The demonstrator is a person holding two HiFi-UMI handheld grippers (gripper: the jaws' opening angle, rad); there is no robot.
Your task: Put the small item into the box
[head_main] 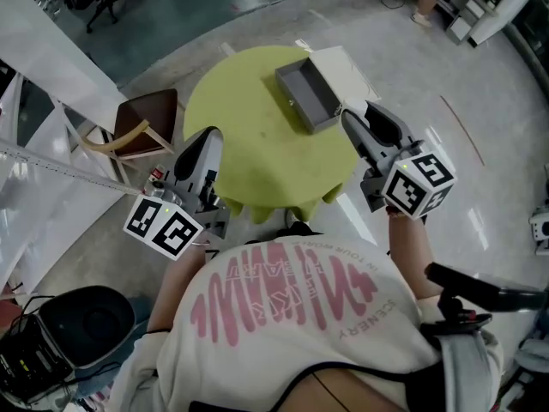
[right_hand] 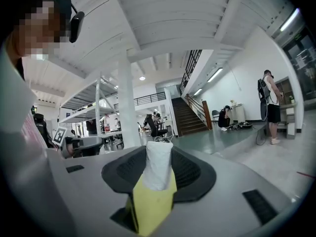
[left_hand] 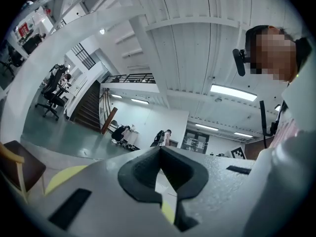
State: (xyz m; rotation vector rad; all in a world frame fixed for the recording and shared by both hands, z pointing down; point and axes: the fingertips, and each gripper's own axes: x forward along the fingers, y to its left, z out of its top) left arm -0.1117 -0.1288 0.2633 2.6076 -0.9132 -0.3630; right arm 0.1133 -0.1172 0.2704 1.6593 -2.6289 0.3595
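Small item (right_hand: 150, 184), a yellow piece with a white top, stands upright between the jaws of the right gripper (right_hand: 159, 149), whose dark pads close on its two sides in the right gripper view. In the head view that gripper sits right of centre, its tip at the right edge of the round yellow-green table (head_main: 249, 153) and just below the box (head_main: 307, 97). The box is a grey open tray set diagonally in the upper middle of the frame, with a white panel (head_main: 347, 69) just beside its upper right side. The left gripper (head_main: 208, 137) is left of centre, its tip at the table's left edge, well apart from the box; in its own view the jaws meet at the tips with nothing between them. A brown chair (head_main: 146, 123) stands beside the table at the left, and the person's white shirt (head_main: 292, 316) fills the bottom of the frame
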